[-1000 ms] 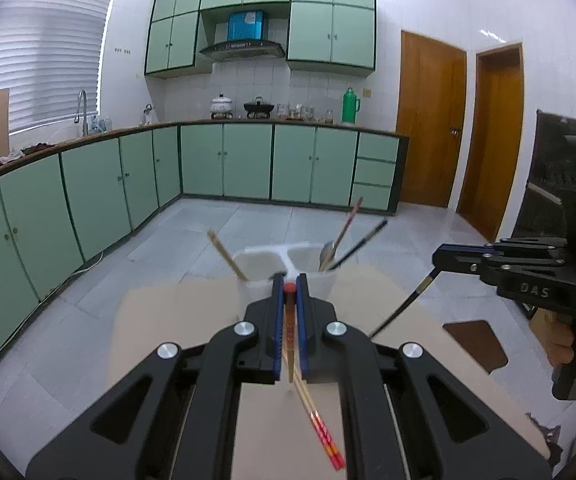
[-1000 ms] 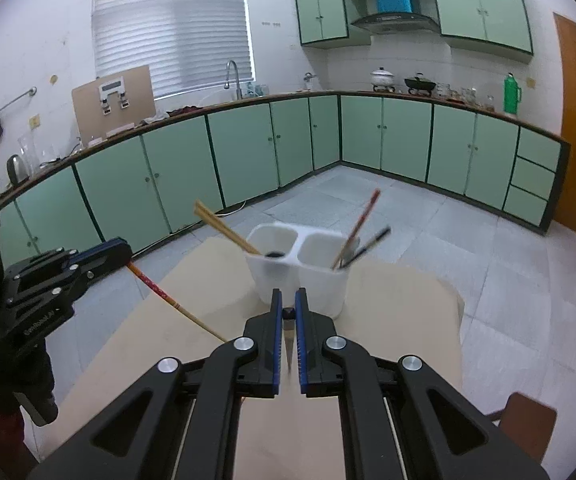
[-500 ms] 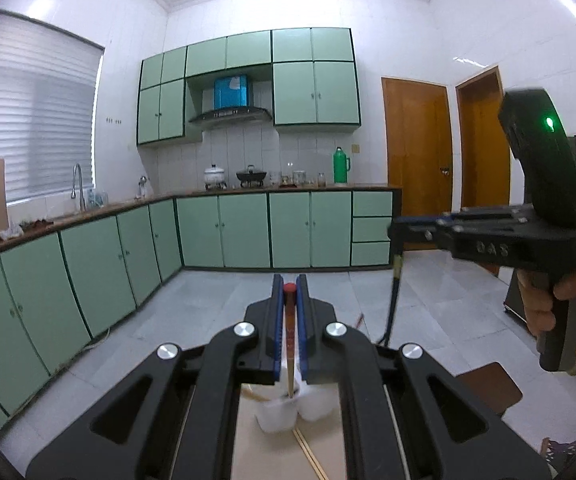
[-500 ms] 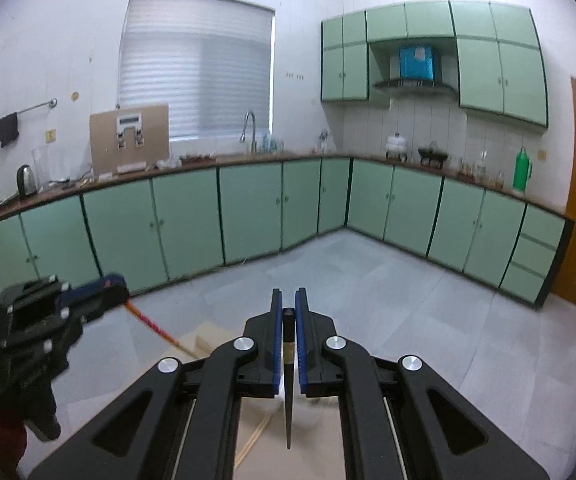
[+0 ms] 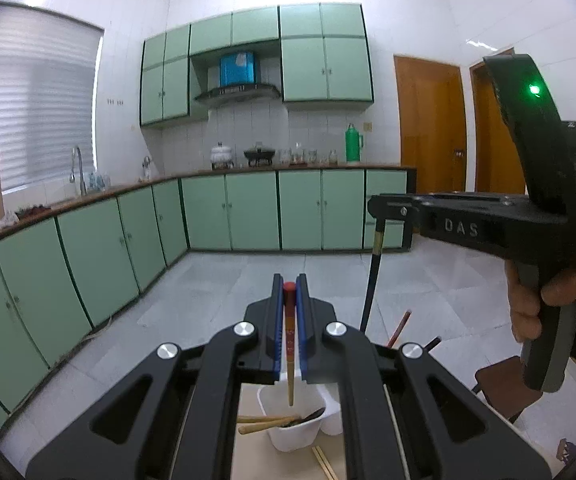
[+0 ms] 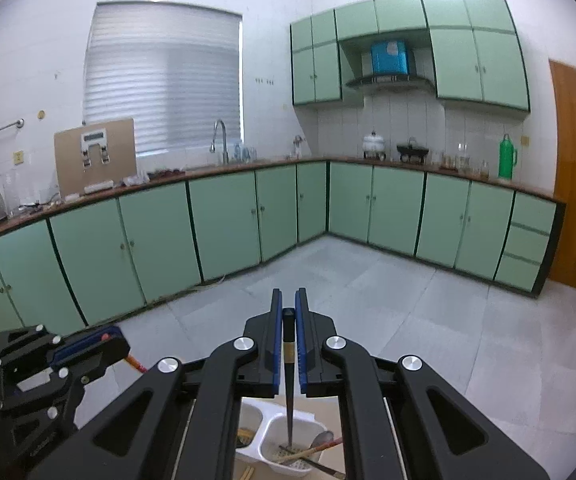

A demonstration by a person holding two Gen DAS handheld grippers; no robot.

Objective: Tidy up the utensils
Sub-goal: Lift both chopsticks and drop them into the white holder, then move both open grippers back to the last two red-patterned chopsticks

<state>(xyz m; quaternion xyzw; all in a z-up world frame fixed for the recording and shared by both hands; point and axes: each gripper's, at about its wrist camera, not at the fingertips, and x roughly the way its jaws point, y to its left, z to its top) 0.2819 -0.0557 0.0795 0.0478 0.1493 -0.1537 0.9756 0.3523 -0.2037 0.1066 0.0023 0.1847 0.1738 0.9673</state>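
My left gripper (image 5: 290, 292) is shut on a red-topped wooden chopstick (image 5: 290, 356) that hangs point down over the left cup of the white two-cup utensil holder (image 5: 294, 432). My right gripper (image 6: 288, 304) is shut on a black chopstick (image 6: 289, 388) that hangs point down into the right cup of the holder (image 6: 283, 444). Wooden chopsticks and a spoon lie in the cups. The right gripper (image 5: 380, 208) also shows in the left wrist view, the left gripper (image 6: 103, 340) in the right wrist view.
The holder stands on a tan table (image 5: 328, 460) with loose wooden chopsticks (image 5: 324, 466) beside it. A brown stool (image 5: 500, 384) stands to the right. Green kitchen cabinets (image 6: 227, 216) and grey tile floor lie beyond.
Both grippers have tilted up and lifted over the holder, turning their chopsticks from slanted to hanging point down above the cups.
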